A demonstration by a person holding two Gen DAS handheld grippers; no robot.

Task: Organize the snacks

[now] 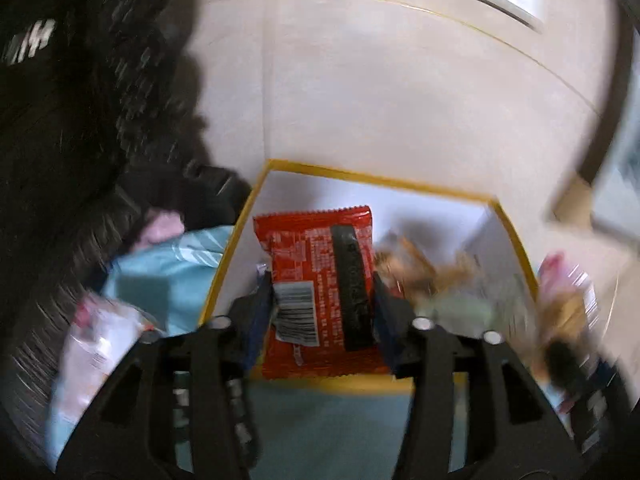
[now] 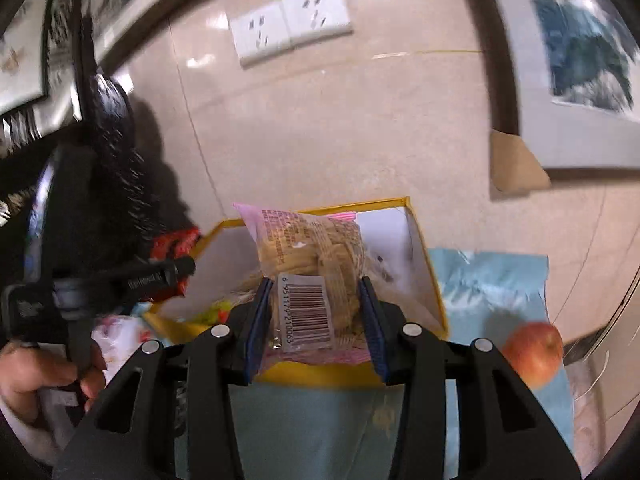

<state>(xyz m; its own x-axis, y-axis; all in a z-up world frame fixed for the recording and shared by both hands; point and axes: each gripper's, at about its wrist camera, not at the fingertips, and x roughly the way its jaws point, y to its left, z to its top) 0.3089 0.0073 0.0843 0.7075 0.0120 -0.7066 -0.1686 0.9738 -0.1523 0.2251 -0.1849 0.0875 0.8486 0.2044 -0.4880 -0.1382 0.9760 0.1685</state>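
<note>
My left gripper (image 1: 318, 280) is shut on a red snack packet (image 1: 312, 264) and holds it over a yellow-rimmed white box (image 1: 516, 236). Blurred brown snacks (image 1: 424, 268) lie inside the box. My right gripper (image 2: 314, 284) is shut on a pink packet of beige biscuits (image 2: 316, 264), held above the same box (image 2: 434, 296). The left gripper with its red packet (image 2: 172, 244) shows at the box's left side in the right wrist view.
The box stands on a light blue cloth (image 2: 496, 288). A red apple (image 2: 534, 354) lies on the cloth at right. Loose packets (image 1: 96, 344) lie left of the box. A tiled wall with sockets (image 2: 292, 24) stands behind.
</note>
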